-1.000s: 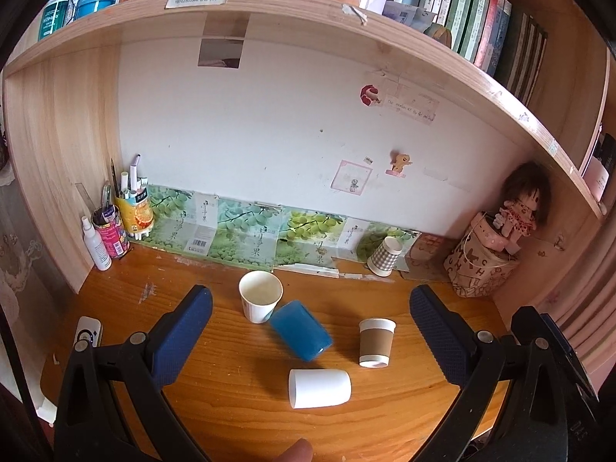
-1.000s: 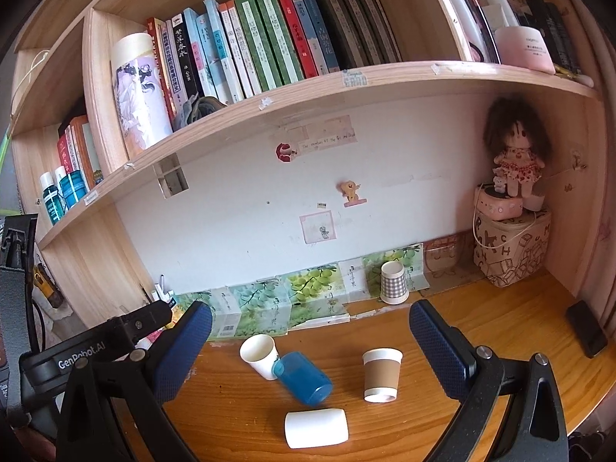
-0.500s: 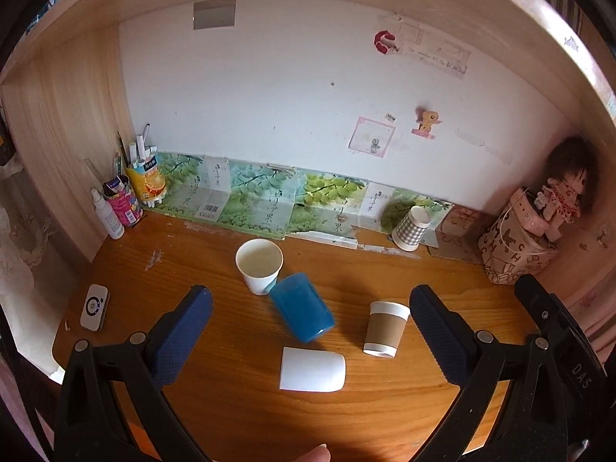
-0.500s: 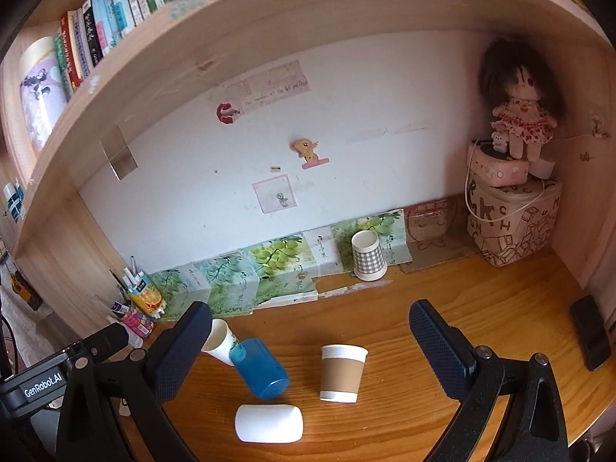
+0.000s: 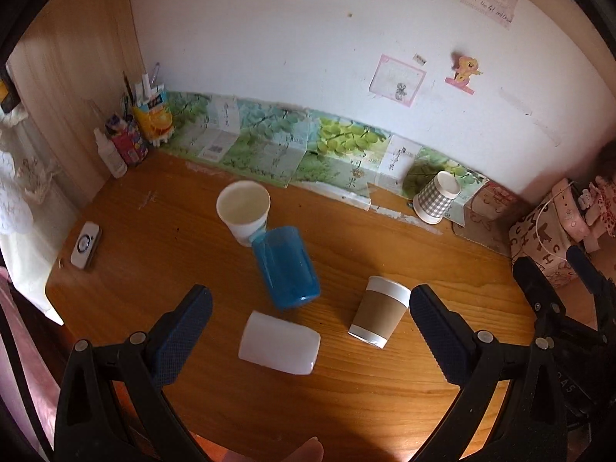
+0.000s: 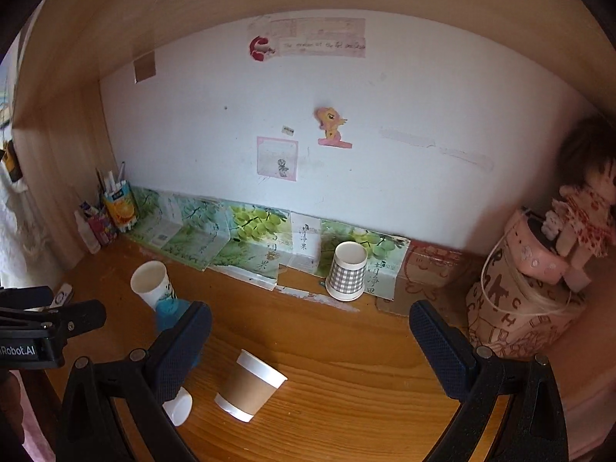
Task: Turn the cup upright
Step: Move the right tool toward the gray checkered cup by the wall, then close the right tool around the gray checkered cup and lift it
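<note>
White cup (image 5: 279, 342) lies on its side on the bench (image 5: 161, 254), long axis running left-right, centred just ahead of the left gripper (image 5: 310, 321), whose jaws gape empty; the right gripper (image 6: 310, 340), also wide open, sits farther off.

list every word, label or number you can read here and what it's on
"Robot.AI", cut off at the frame's left edge: white label on the left gripper, seen from the right wrist.
Letters "C", "H", "N", "R": pink patterned basket.
Chinese characters on the grape-print cartons: too blurred to read.
Handwritten line on the wall strip: not legible.
Orange pen holder and the cups: no readable text.
</note>
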